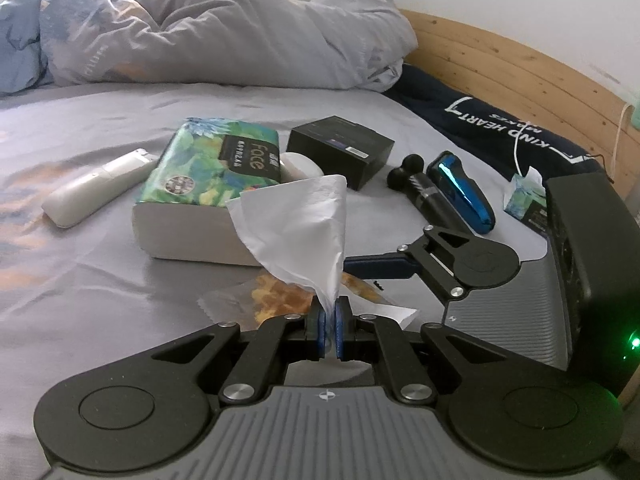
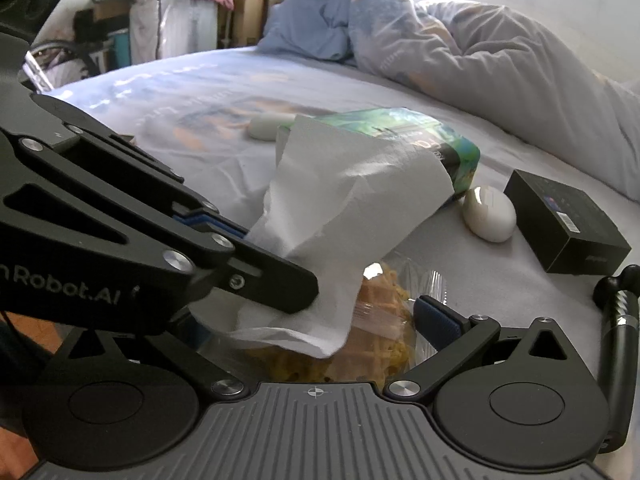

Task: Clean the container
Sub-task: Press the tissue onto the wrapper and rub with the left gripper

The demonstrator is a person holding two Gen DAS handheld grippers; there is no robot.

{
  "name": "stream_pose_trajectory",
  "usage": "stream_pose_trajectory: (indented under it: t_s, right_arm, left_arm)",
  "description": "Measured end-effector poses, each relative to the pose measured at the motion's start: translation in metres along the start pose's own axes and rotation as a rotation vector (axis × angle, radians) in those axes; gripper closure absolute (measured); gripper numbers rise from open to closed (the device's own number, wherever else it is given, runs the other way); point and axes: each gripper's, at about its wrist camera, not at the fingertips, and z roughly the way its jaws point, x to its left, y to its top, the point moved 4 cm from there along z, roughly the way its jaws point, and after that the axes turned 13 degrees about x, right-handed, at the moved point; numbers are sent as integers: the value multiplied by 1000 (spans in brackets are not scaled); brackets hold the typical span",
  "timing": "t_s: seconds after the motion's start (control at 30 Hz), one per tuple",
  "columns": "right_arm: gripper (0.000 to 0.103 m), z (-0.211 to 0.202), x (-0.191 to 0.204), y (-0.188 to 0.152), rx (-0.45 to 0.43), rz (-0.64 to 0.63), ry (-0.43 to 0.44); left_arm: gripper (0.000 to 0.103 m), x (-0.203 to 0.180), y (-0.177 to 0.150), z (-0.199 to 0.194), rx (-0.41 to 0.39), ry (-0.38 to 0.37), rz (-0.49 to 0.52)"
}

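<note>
My left gripper (image 1: 329,322) is shut on a white tissue (image 1: 298,224) that stands up from its blue pads. Under it on the bed lies a clear plastic container (image 1: 280,298) with yellow food remains. In the right wrist view the left gripper (image 2: 224,236) reaches in from the left, and the tissue (image 2: 352,200) hangs over the container (image 2: 380,320). My right gripper (image 2: 320,320) is open around the container; only its right finger (image 2: 438,322) shows, the left one is hidden by tissue.
A green tissue pack (image 1: 208,172), a white remote (image 1: 96,186), a white egg-shaped case (image 2: 490,214), a black box (image 1: 340,150), a black massage tool (image 1: 416,186) and a blue shaver (image 1: 462,194) lie on the grey sheet. Rumpled duvet (image 1: 224,28) behind; wooden headboard (image 1: 520,68) right.
</note>
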Motion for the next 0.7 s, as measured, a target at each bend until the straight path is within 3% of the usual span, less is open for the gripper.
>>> stream_pose_trajectory:
  t_s: [0.7]
  right_arm:
    - [0,0,-4,0,-2,3,-2]
  left_arm:
    - [94,-10,-1,3,11,2,26]
